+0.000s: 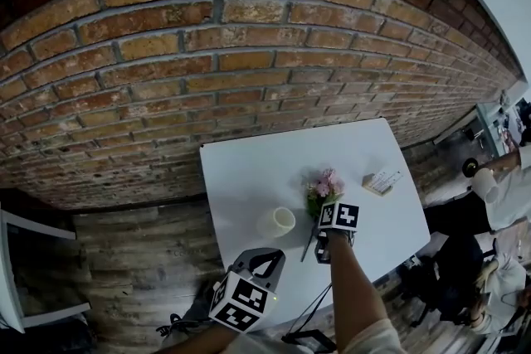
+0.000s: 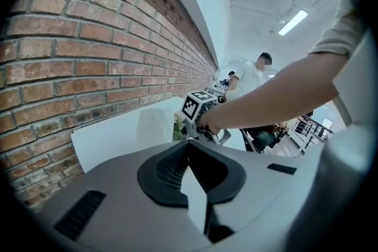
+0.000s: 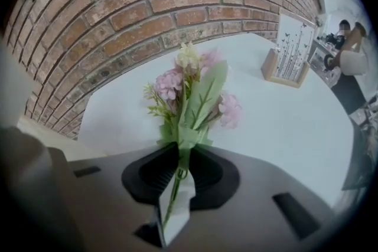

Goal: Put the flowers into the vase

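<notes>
Fingers of my right gripper (image 3: 179, 153) pinch the bouquet (image 3: 195, 97) stem — apparently secure; left gripper (image 2: 189, 144) closed, empty. Lower stem-first into vase (image 1: 278, 221).

Head view's kinda limited: the right hand-held gripper (image 1: 323, 246) covers the middle stem of the flowers (image 1: 324, 185), hiding the grip, and the card (image 1: 382, 181) has print too tiny to read.
</notes>
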